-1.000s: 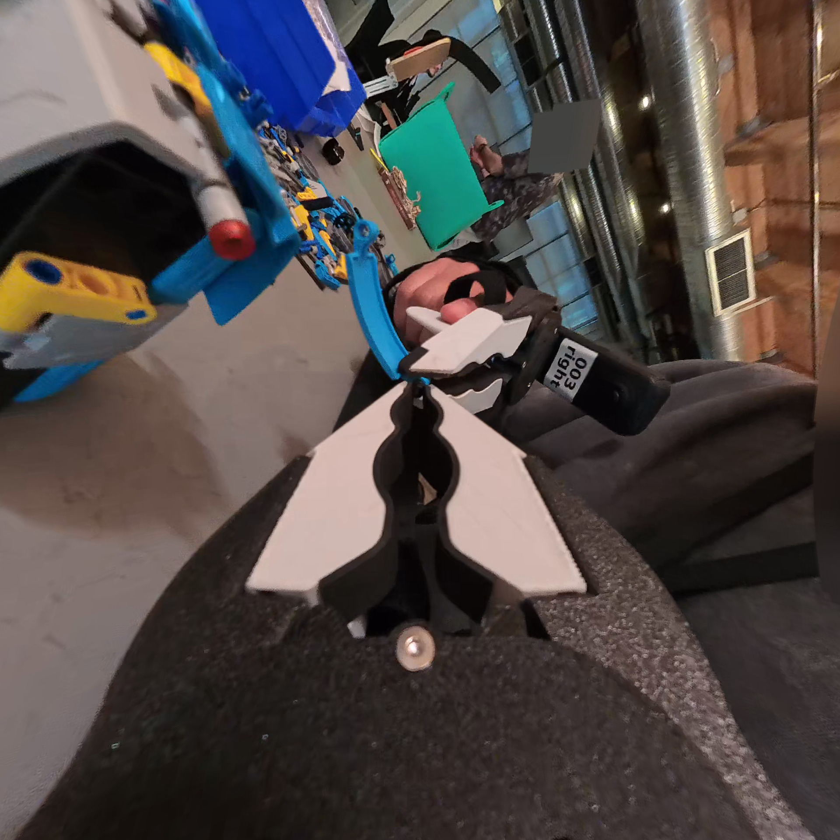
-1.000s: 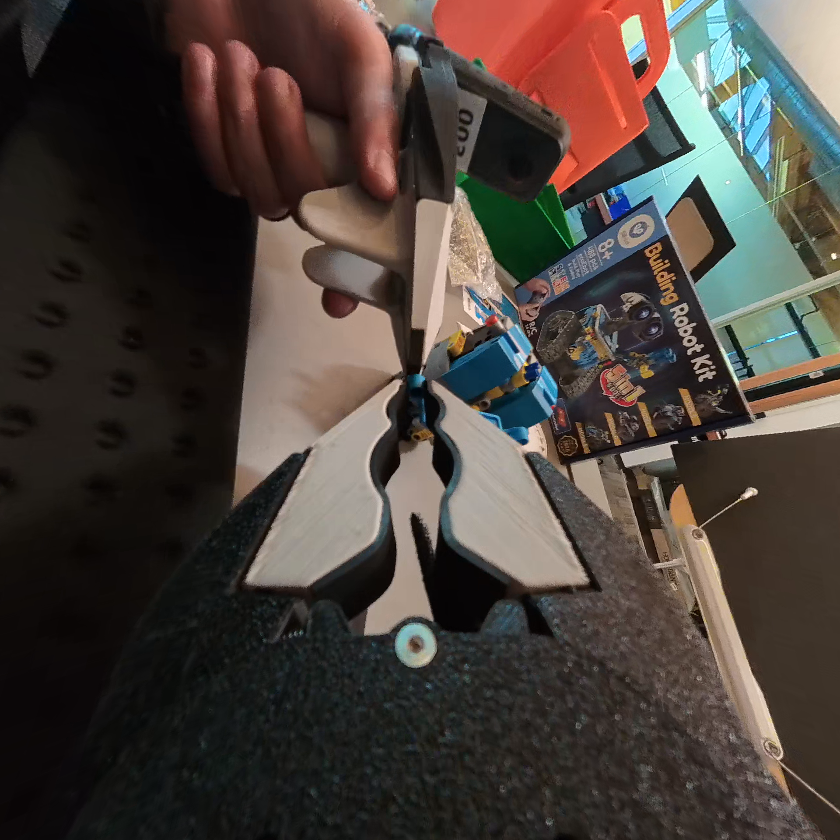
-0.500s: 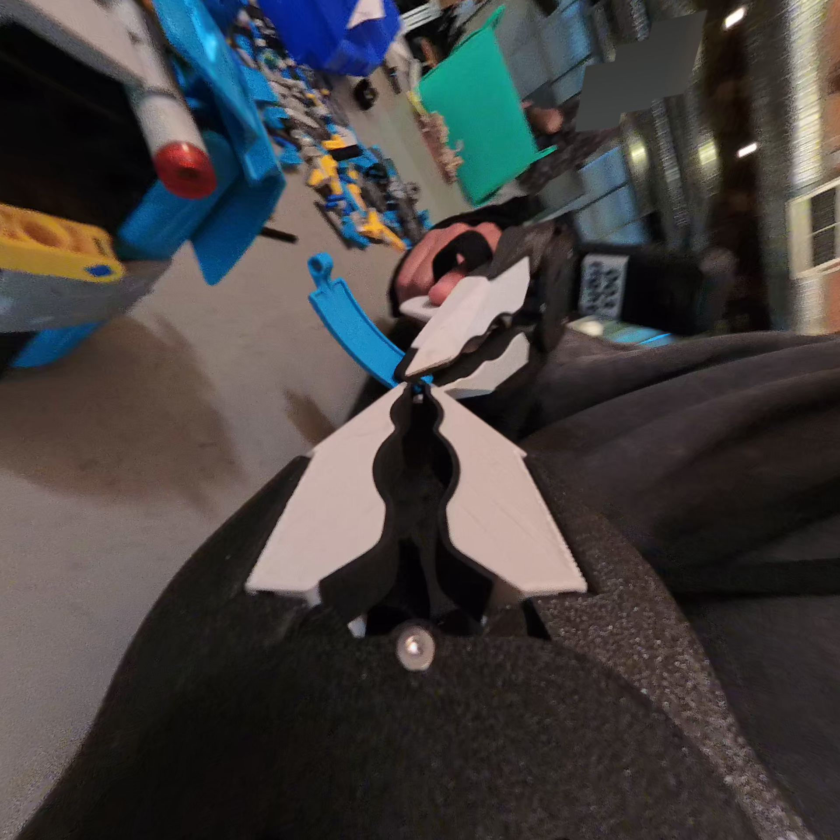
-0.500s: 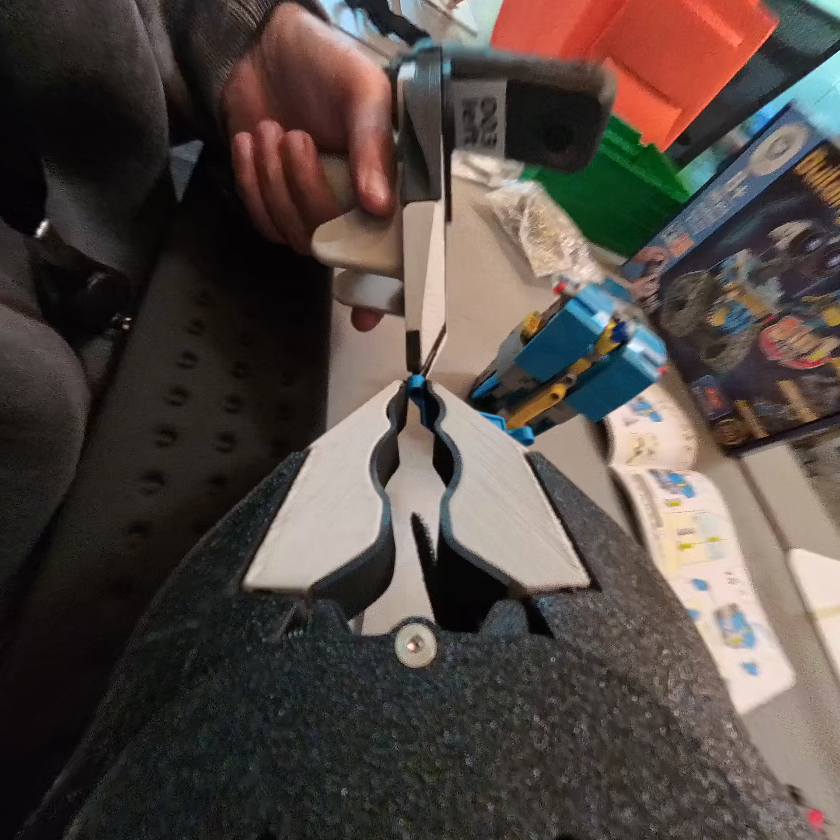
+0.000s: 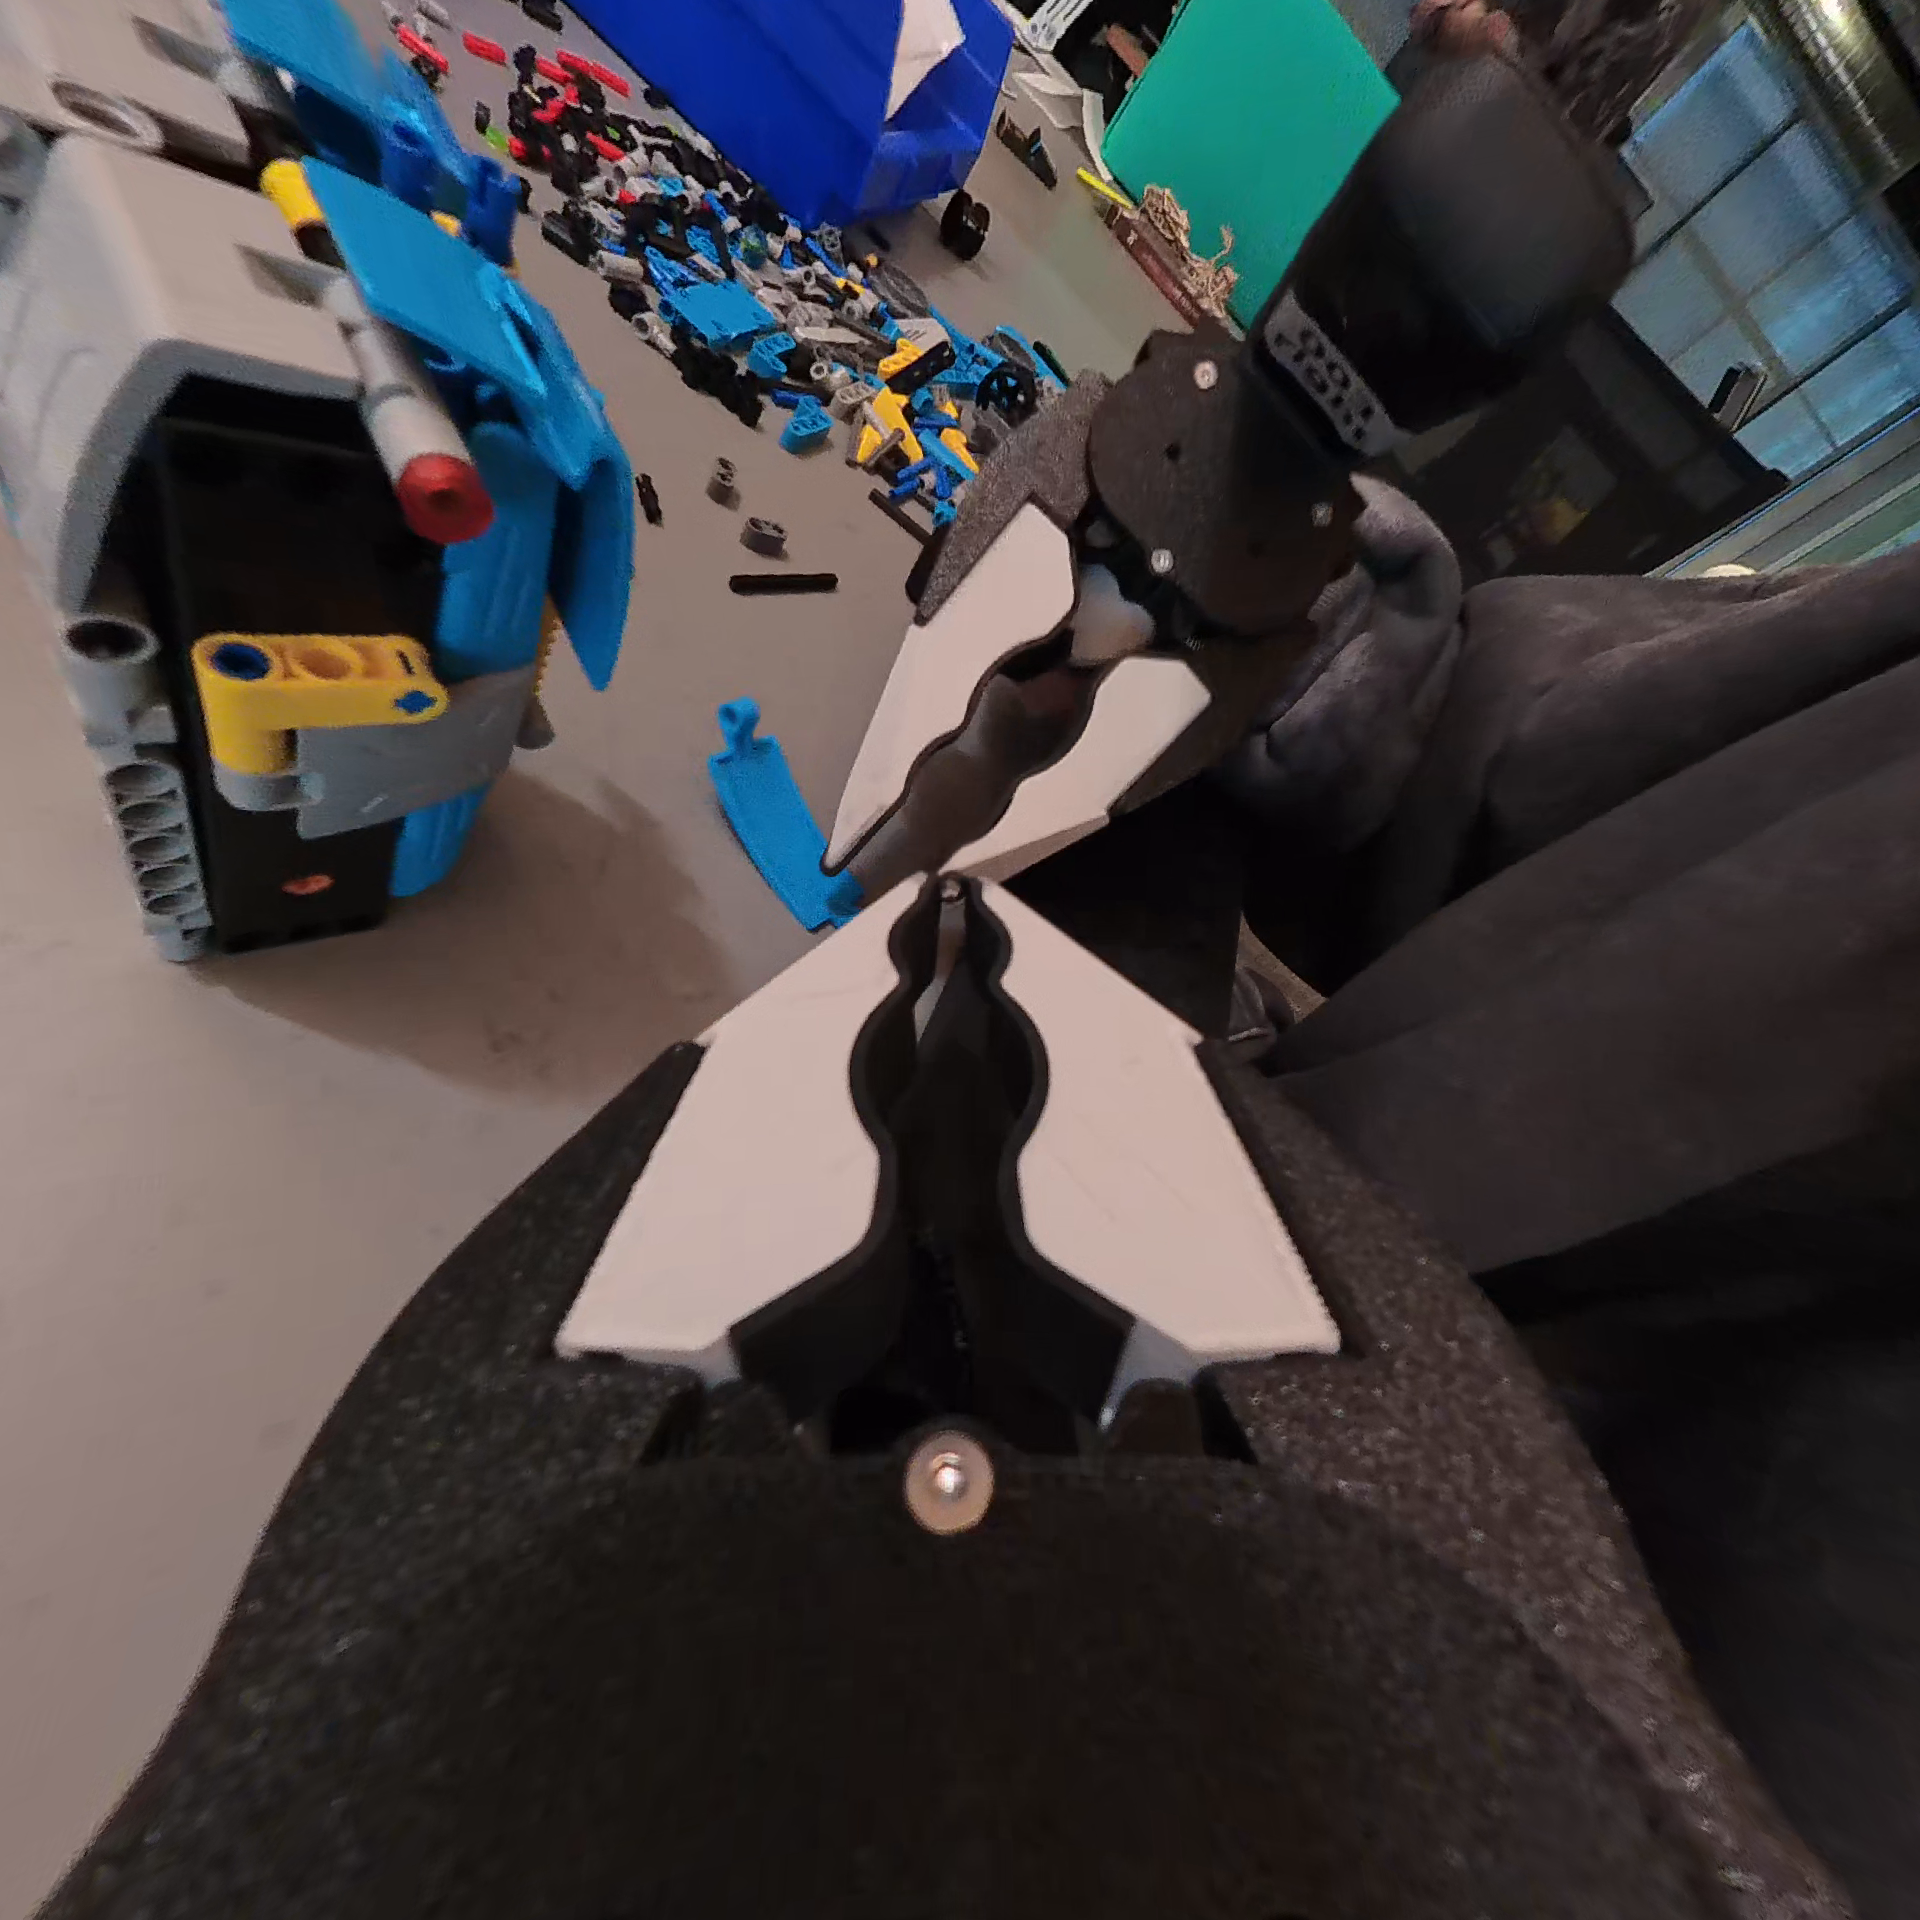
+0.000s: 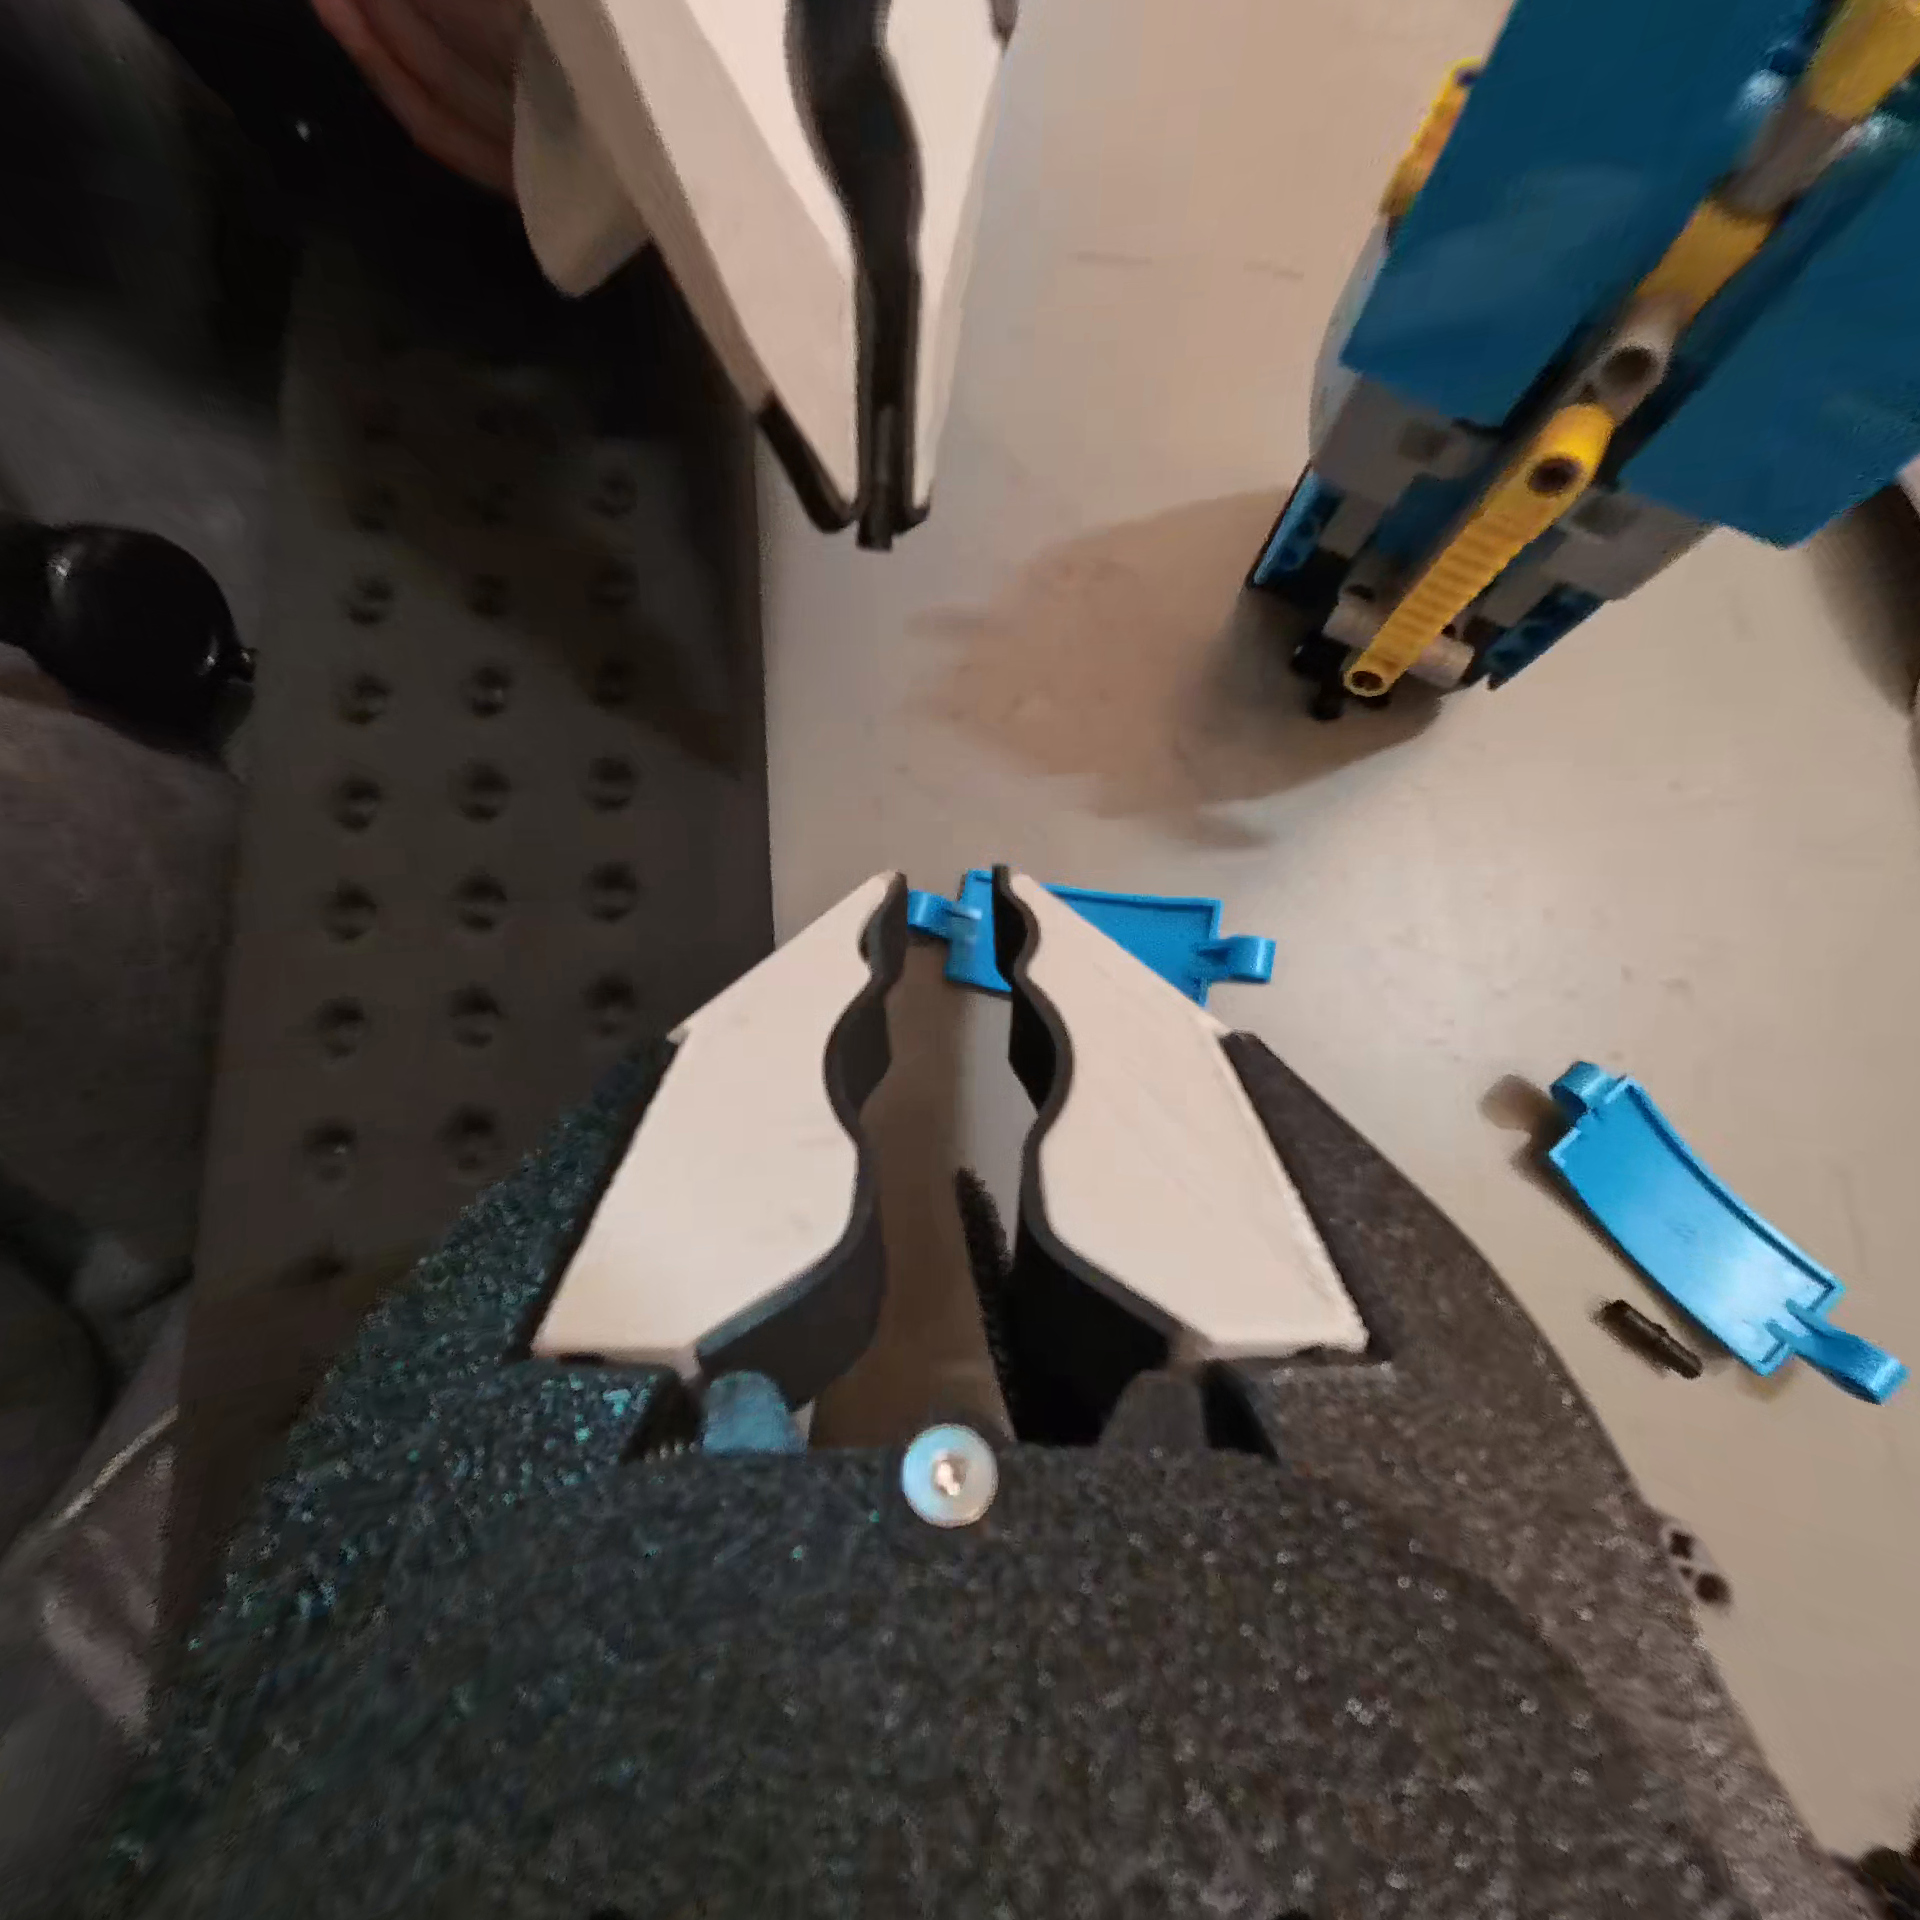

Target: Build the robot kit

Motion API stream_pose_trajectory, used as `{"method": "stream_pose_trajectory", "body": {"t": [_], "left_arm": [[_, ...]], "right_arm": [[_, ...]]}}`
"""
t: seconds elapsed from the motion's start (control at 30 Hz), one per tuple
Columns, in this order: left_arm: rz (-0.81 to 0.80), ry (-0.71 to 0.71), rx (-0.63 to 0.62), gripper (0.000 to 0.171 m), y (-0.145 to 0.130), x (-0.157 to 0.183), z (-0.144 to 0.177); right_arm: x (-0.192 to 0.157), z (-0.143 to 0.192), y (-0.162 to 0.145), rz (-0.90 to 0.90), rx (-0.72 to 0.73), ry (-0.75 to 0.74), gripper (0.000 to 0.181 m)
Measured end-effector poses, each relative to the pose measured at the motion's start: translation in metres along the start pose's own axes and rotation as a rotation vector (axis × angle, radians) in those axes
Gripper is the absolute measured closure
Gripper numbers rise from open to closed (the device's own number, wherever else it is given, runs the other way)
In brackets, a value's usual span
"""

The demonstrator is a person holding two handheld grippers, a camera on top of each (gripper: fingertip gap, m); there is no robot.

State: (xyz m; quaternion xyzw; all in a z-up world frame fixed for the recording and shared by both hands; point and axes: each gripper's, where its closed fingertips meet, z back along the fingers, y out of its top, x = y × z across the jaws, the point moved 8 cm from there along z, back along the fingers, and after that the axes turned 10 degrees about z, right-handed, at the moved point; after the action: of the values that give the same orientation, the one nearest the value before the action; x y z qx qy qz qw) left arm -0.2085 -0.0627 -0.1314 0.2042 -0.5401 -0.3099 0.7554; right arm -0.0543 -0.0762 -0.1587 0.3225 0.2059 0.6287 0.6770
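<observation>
A blue curved panel (image 6: 1132,935) lies flat on the pale table (image 6: 1351,831). My right gripper (image 6: 945,894) is open just above it, with the panel's end tab between the fingertips. In the left wrist view the same panel (image 5: 774,821) lies with the right gripper (image 5: 883,862) at its near end. My left gripper (image 5: 951,894) is shut, tips close to the right gripper's; a tiny grey speck shows at the tips and I cannot tell what it is. It also shows in the right wrist view (image 6: 878,525), above the table edge.
A blue, grey and yellow brick model (image 5: 312,582) (image 6: 1621,343) stands nearby. A second blue curved panel (image 6: 1704,1226) and a black pin (image 6: 1652,1335) lie to the right. Farther off are a pile of loose parts (image 5: 810,301), a blue bin (image 5: 810,83) and a green bin (image 5: 1236,135). Some 6 cm of space lies between my two pairs of fingers. My right tips are roughly 15 cm from the black pin (image 6: 1652,1335).
Both grippers swung down toward the table. The right gripper, shut on the blue panel before, has opened and the panel now lies on the table. The left gripper has drawn apart from it.
</observation>
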Motion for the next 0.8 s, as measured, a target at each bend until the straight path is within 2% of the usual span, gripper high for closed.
{"method": "stream_pose_trajectory", "body": {"t": [0.17,0.27,0.4,0.47,0.6,0.73,0.8], "left_arm": [[-0.013,-0.013,0.001,0.168,-0.001,0.001,0.002],[-0.022,-0.015,0.007,0.168,-0.001,0.003,0.003],[-0.017,-0.017,0.021,0.168,-0.001,0.002,0.004],[-0.021,-0.02,0.025,0.168,-0.001,0.003,0.005],[-0.034,-0.024,0.017,0.168,-0.002,0.005,0.004],[-0.039,-0.023,0.016,0.168,-0.002,0.005,0.003],[-0.032,-0.013,0.018,0.168,-0.001,0.004,0.003]], "right_arm": [[-0.007,0.006,0.001,0.121,-0.014,-0.003,0.159],[-0.006,0.009,-0.008,0.216,-0.039,-0.069,0.159],[-0.008,0.007,-0.008,0.249,0.01,-0.114,0.161],[-0.007,0.002,-0.011,0.275,-0.012,-0.145,0.162],[-0.008,-0.004,-0.015,0.283,-0.009,-0.111,0.173],[-0.004,-0.004,-0.015,0.189,0.005,-0.061,0.179],[0.0,-0.004,-0.014,0.191,0.006,-0.095,0.181]]}}
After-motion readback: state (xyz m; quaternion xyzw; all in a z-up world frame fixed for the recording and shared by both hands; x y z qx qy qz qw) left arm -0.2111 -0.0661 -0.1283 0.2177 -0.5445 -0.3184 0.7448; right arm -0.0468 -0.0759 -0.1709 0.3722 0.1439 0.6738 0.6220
